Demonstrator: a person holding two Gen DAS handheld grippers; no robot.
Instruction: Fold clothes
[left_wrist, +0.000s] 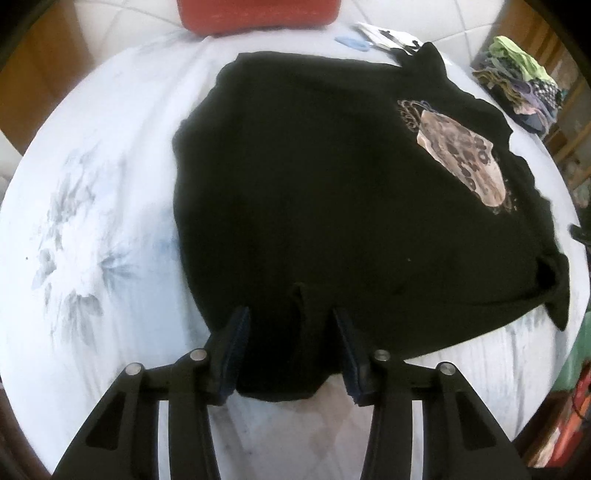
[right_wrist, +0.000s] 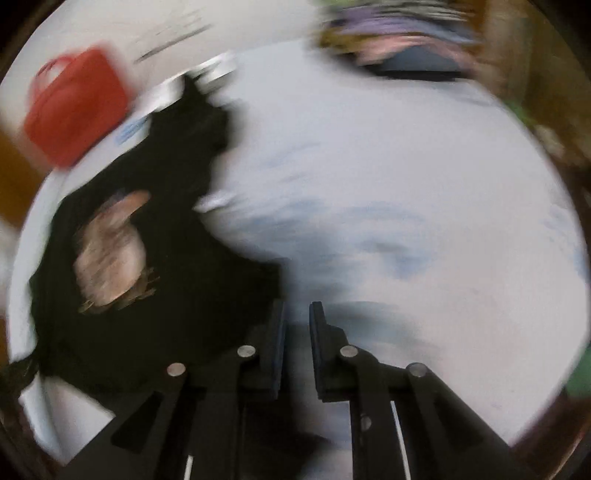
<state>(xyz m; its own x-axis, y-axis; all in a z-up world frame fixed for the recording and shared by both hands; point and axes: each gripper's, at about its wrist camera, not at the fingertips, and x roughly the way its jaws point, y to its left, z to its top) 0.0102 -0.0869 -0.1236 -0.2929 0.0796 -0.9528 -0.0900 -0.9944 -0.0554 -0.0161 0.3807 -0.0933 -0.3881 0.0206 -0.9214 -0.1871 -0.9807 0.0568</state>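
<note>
Black shirt (left_wrist: 332, 192), one, near hem between open left gripper (left_wrist: 291, 328); right gripper (right_wrist: 297, 317) nearly closed, empty, over bare sheet (right_wrist: 406, 184).

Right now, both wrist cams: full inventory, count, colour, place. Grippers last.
T-shirt: one, black with a tan print, spread on the bed, near edge bunched between the left fingers.
Bed sheet: one, white with a grey-blue floral pattern, under the shirt.
Red case: one, red, beyond the far edge of the bed.
Clothes pile: one heap, green, purple and checked, far right of the bed.
Blue object: one, light blue, by the shirt's far edge; too small to name.
Left gripper: black, jaws apart around shirt fabric.
Right gripper: black, jaws narrow, over bare sheet beside the shirt; view blurred.
</note>
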